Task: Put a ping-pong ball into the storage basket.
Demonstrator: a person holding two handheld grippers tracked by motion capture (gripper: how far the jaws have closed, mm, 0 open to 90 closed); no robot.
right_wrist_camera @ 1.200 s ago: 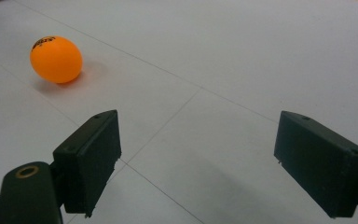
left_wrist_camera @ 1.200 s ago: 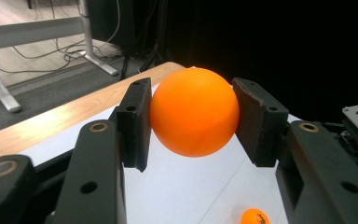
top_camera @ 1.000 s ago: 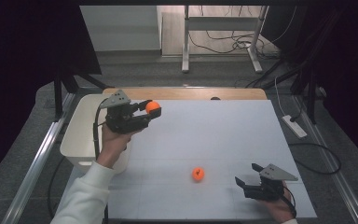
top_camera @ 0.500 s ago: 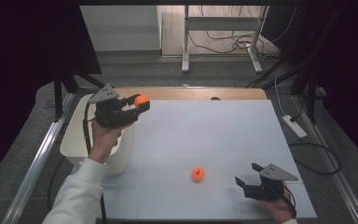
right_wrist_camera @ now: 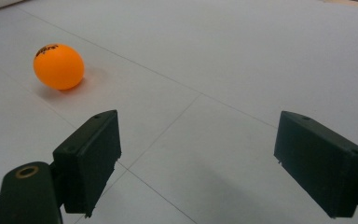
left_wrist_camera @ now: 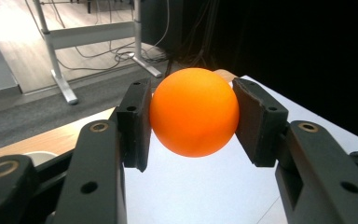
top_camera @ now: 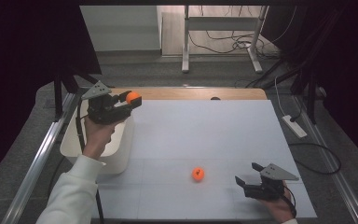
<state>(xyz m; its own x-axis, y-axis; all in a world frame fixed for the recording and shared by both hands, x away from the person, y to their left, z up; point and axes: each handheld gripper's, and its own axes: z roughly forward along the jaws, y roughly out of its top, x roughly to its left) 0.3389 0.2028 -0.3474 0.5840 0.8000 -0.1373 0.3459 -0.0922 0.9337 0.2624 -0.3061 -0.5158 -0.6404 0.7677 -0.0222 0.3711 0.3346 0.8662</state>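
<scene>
Leftward since the earlier frames, the left tongs [top_camera: 131,99] are now hovering above the white tub [top_camera: 74,148] at the bench's [top_camera: 205,130] edge, clamping a smooth, matte orange ball [left_wrist_camera: 194,112] between flat black pads [left_wrist_camera: 135,123]. A second ball [top_camera: 197,173], round and glossy with small dark print, is lying on the pale, faintly lined bench top, near the right tongs [top_camera: 243,183], which are resting low at the near edge with jaws spread wide, gripping nothing.
</scene>
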